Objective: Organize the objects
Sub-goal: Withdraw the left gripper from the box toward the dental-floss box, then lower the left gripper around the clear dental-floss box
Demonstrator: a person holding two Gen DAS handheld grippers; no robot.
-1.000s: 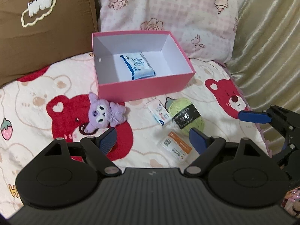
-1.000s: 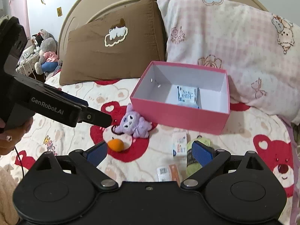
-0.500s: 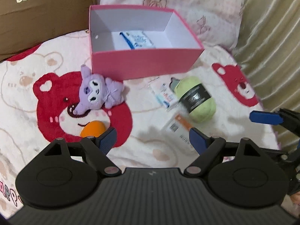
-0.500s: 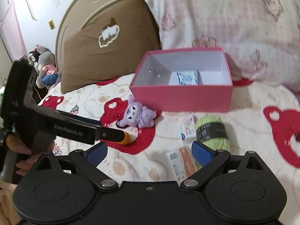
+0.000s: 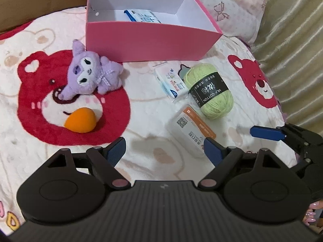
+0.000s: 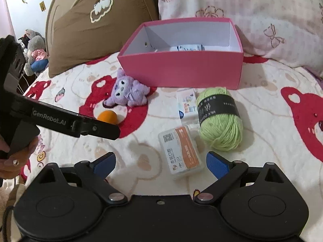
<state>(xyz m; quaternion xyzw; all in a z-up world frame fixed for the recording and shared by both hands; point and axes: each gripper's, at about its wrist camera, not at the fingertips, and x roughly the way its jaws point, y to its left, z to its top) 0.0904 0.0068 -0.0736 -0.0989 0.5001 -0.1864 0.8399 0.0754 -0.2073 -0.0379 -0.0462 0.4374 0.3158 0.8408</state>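
Pink box point(image 5: 149, 38), open-topped, white inside, holding one blue-printed packet point(image 5: 141, 17). Left gripper point(image 5: 164, 150) and right gripper point(image 6: 161, 162): jaws apart, empty.

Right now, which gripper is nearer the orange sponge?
Left. The left gripper hovers just below-right of the orange sponge; the right gripper sits farther right, over the clear case.

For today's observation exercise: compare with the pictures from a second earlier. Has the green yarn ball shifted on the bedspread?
No. The green yarn ball lies in the same place beside the pink box and the red bear print; only the camera came closer.
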